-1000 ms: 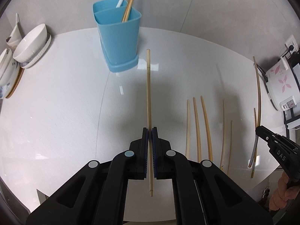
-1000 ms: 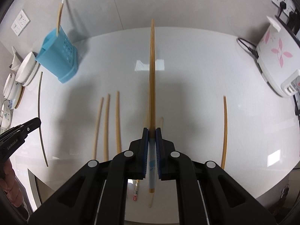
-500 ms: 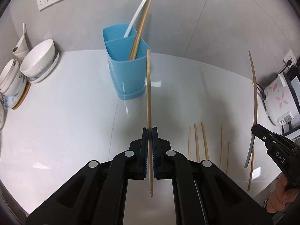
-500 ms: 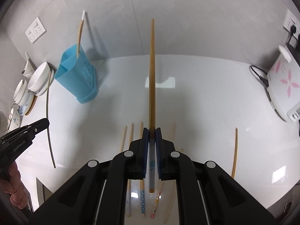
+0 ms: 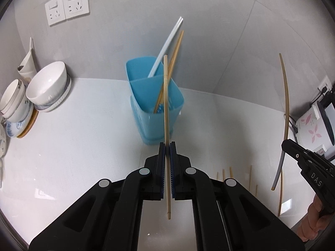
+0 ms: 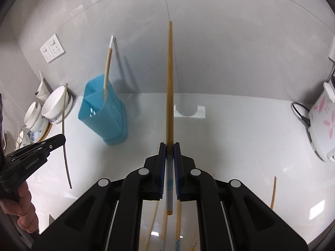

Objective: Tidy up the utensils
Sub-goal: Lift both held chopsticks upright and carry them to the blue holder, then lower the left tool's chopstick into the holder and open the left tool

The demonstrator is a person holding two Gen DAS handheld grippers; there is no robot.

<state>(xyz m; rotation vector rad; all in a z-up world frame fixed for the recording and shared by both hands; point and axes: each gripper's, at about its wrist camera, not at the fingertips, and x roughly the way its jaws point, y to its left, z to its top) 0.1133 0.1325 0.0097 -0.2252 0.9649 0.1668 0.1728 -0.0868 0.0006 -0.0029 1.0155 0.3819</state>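
Two chopsticks up: my left gripper (image 5: 167,146) clamps bamboo chopstick (image 5: 166,108), pointing forward at blue holder (image 5: 155,102), nearer; right gripper (image 6: 170,146) clamps darker chopstick (image 6: 170,83).

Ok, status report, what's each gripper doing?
Left gripper shut on chopstick. Right gripper shut on chopstick. Both lined up short of holder. Path open.

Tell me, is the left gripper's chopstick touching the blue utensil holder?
Cannot tell. In the left wrist view the chopstick overlaps the blue utensil holder; the right wrist view shows them apart, not plainly.
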